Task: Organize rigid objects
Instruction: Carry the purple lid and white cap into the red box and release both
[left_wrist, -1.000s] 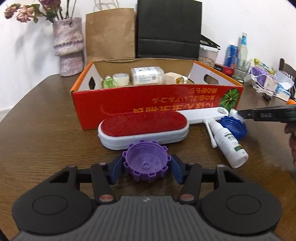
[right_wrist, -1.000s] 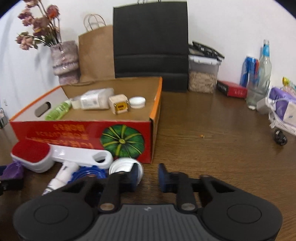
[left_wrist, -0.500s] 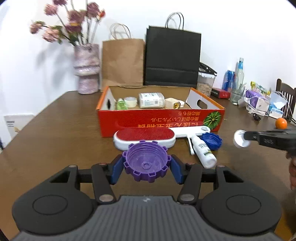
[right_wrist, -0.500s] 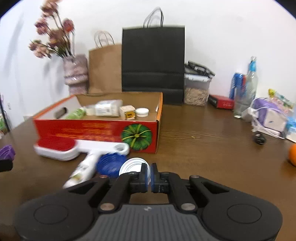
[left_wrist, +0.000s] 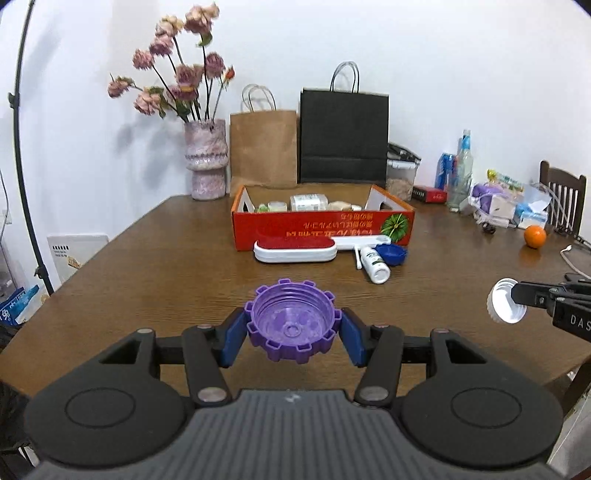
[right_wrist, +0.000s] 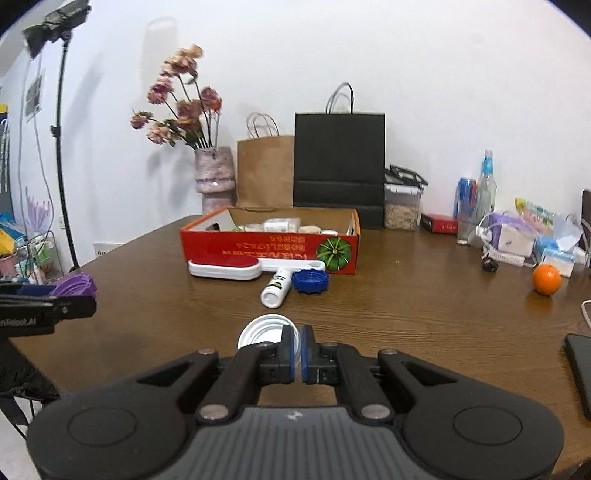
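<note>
My left gripper (left_wrist: 291, 328) is shut on a purple notched cap (left_wrist: 291, 325), held above the near table edge; the cap also shows in the right wrist view (right_wrist: 74, 286). My right gripper (right_wrist: 297, 350) is shut on the rim of a white cap (right_wrist: 264, 332), which also shows in the left wrist view (left_wrist: 504, 306). Far ahead stands a red cardboard box (left_wrist: 321, 225) holding several small items. In front of it lie a red-and-white lint brush (left_wrist: 295, 249), a white bottle (left_wrist: 375, 264) and a blue cap (left_wrist: 391, 254).
Behind the box stand a flower vase (left_wrist: 205, 158), a brown bag (left_wrist: 264, 147) and a black bag (left_wrist: 343, 136). Bottles, packets and an orange (left_wrist: 534, 236) crowd the right side. A phone (right_wrist: 580, 369) lies at the right edge. A chair (left_wrist: 563, 199) stands at far right.
Both grippers have pulled back and up from the box, each carrying its cap. The right gripper closed on the white cap and lifted it off the table.
</note>
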